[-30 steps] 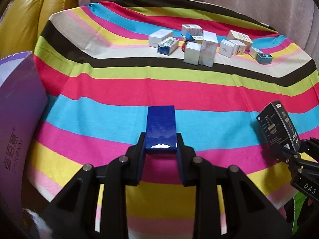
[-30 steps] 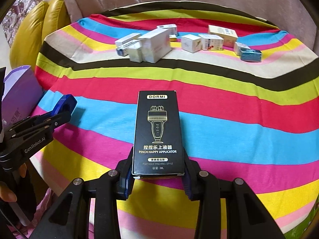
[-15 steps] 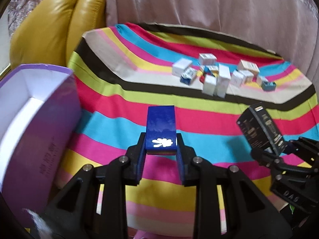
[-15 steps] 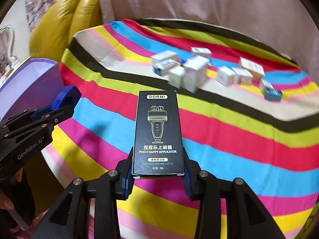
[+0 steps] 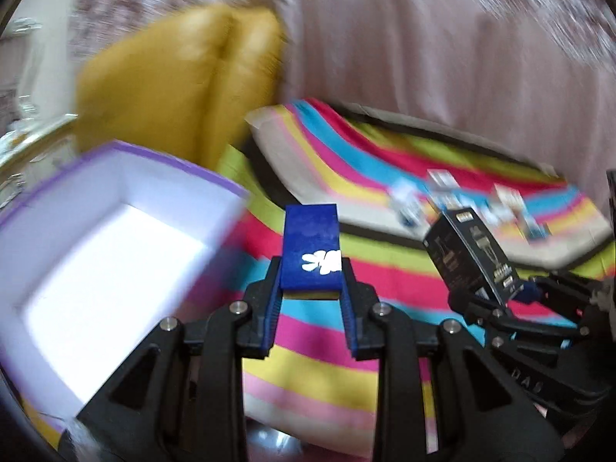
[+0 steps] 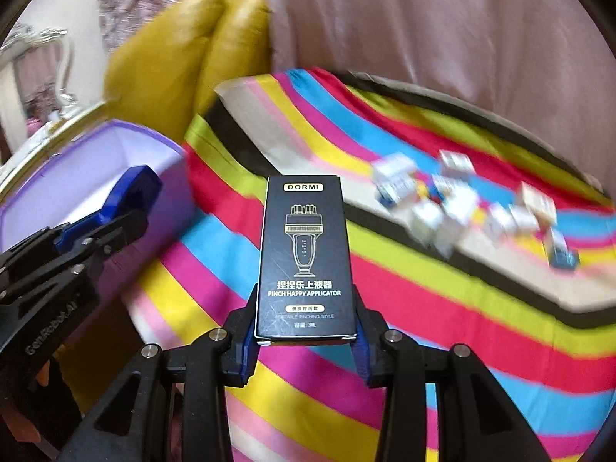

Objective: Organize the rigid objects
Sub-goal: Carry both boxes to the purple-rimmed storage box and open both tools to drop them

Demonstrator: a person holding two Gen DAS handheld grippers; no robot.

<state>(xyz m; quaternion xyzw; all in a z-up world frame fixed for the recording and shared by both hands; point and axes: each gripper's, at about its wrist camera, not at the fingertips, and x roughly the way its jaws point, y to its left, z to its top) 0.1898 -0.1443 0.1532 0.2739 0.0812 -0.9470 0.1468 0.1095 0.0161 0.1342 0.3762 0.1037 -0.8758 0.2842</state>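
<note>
Our left gripper [image 5: 311, 288] fingers grasp a small dark-blue cardboard box [image 5: 311, 248]; our right gripper [image 6: 306, 321] fingers grasp a tall black cardboard carton [image 6: 306, 258]. We should lower each squarely inside the open purple storage box [image 5: 127, 165].

An open storage box [image 5: 115, 254] stands off the striped table's [image 5: 346, 354] left edge; small cartons [image 6: 454, 200] cluster near its far edge, a chair [image 6: 184, 61] behind the box

A home living room, by the look of it: a mustard leather armchair [image 6: 184, 65] up and left of the right gripper [image 6: 306, 331], pale pink curtains [image 6: 442, 27] hanging beyond it, and a bright striped tablecloth [image 6: 423, 300] spread beneath it.
</note>
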